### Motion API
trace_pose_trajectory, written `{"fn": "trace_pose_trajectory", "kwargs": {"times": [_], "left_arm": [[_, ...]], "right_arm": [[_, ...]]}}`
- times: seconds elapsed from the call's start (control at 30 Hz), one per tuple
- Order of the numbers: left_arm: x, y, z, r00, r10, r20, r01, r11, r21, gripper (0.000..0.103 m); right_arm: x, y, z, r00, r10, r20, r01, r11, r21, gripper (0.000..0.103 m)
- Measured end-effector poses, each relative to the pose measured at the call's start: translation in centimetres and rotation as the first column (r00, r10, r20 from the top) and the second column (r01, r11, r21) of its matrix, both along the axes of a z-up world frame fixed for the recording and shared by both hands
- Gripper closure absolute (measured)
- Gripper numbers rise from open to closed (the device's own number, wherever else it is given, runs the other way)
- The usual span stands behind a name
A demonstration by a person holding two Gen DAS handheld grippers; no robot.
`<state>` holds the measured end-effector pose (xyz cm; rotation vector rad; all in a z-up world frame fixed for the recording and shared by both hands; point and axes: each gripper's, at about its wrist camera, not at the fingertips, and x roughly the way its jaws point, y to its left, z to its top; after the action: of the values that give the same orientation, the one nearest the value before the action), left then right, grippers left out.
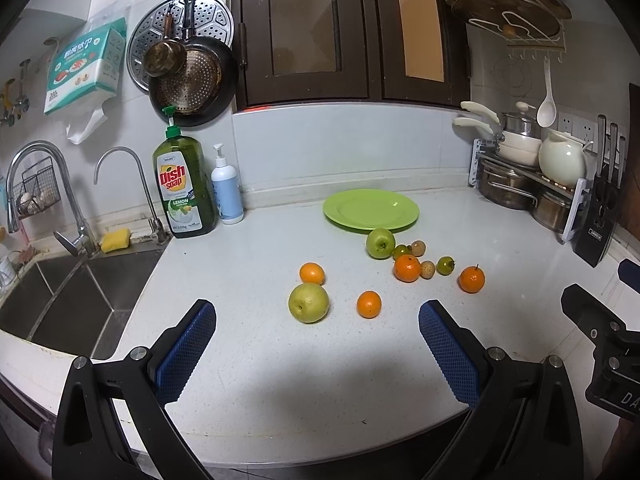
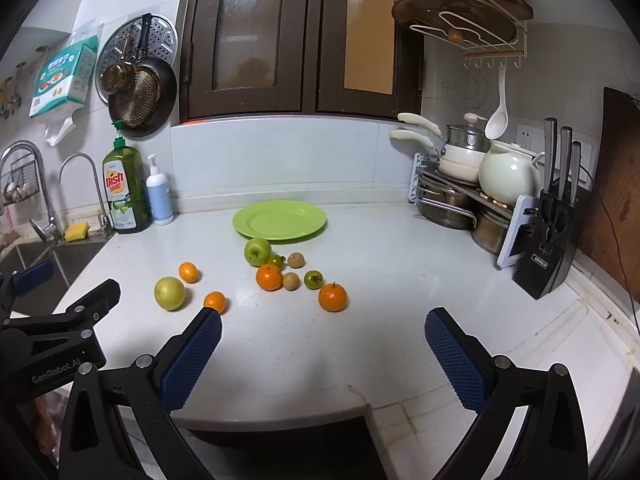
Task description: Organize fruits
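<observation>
A green plate (image 1: pixel 371 210) (image 2: pixel 279 220) lies empty at the back of the white counter. In front of it lie loose fruits: a green apple (image 1: pixel 380 243) (image 2: pixel 257 251), a yellow-green pear (image 1: pixel 308 303) (image 2: pixel 170 293), several oranges such as one (image 1: pixel 369 304) (image 2: pixel 215 302) near the front and one (image 1: pixel 471 279) (image 2: pixel 332 297) at the right, small green tomatoes (image 1: pixel 445 265) (image 2: pixel 313 279) and brown longans (image 1: pixel 427 269) (image 2: pixel 291 281). My left gripper (image 1: pixel 316 320) is open and empty, short of the pear. My right gripper (image 2: pixel 323 328) is open and empty, short of the rightmost orange.
A sink (image 1: pixel 72 296) with taps lies at the left, with a dish soap bottle (image 1: pixel 183 184) (image 2: pixel 125 192) and a white pump bottle (image 1: pixel 226 188) beside it. A pot rack (image 2: pixel 464 196) and knife block (image 2: pixel 550 236) stand at the right. The counter's front edge (image 2: pixel 280 420) is close below.
</observation>
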<state>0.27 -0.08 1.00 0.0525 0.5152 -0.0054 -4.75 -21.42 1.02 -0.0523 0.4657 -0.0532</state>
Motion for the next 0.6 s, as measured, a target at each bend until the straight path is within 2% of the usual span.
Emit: {"fn": "trace_pose_trajectory", "kwargs": {"times": [0.6], "left_arm": [[0.33, 0.04, -0.10, 1.000, -0.008, -0.006, 0.008, 1.000, -0.001, 0.000]], "right_arm": [[0.40, 0.36, -0.11, 1.000, 0.003, -0.006, -0.003, 1.000, -0.005, 0.000]]}}
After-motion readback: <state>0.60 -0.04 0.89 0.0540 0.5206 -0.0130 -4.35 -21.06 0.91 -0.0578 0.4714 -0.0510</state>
